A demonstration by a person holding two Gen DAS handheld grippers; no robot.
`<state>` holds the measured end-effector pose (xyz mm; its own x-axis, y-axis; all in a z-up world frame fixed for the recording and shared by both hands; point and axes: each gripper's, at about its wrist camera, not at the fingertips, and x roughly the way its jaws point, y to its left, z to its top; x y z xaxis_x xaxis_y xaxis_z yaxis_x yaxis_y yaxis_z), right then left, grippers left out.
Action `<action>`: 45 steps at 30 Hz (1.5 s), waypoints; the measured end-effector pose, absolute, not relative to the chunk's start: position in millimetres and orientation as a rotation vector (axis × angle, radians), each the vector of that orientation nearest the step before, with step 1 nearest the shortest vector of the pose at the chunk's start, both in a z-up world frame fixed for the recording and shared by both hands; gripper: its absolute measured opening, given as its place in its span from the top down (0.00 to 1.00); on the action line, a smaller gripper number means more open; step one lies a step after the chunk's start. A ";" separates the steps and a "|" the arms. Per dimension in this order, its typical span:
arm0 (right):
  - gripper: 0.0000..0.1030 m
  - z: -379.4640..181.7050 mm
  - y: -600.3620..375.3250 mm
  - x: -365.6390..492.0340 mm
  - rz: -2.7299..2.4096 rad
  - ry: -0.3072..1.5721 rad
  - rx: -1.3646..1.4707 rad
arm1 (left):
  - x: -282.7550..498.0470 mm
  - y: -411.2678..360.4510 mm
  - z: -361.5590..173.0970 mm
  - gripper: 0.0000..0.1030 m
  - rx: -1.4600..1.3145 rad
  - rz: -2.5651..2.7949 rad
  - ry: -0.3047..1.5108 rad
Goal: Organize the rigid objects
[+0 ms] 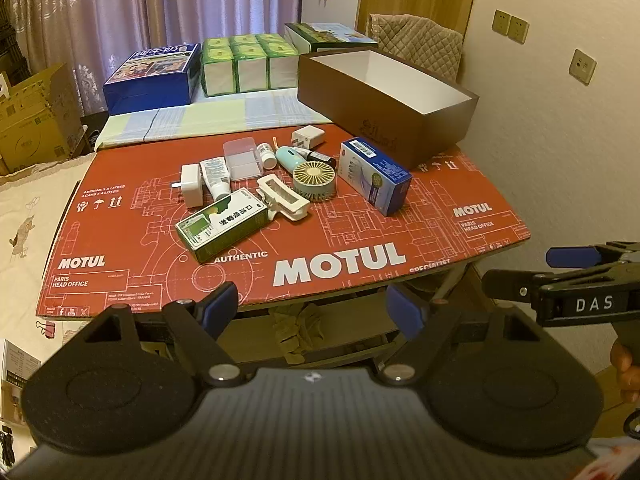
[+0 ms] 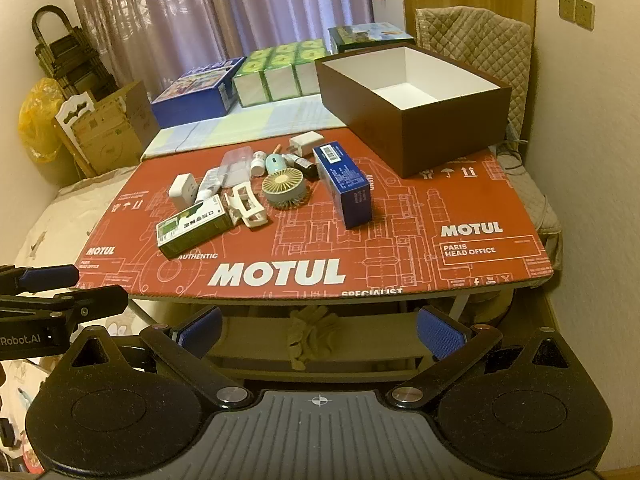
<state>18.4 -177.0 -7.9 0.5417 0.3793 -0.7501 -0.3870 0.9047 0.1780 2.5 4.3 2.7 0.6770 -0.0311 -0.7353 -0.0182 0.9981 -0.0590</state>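
Both tongs, left tongs [image 1: 310,304] and right tongs [image 2: 319,326], hang wide and empty; the blue carton [image 2: 345,182] looks light and stiff; grip its long sides.

A red MOTUL cardboard sheet [image 2: 400,240] covers the table. Behind it stand a blue box [image 1: 152,76] and green tissue packs [image 1: 248,62], before purple curtains [image 2: 260,4].

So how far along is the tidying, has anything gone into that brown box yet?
Nothing looks done: the brown box shows only its bare white inside. Nothing is in hand either; the left gripper and right gripper are both open, short of the table. Everything is left: the fan, blue box, green box, clip and the small bits behind them.
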 end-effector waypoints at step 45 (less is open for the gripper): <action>0.02 -12.1 -187.2 38.5 0.485 0.898 -0.018 | 10.9 -3.2 -1.8 0.24 -0.062 0.009 0.841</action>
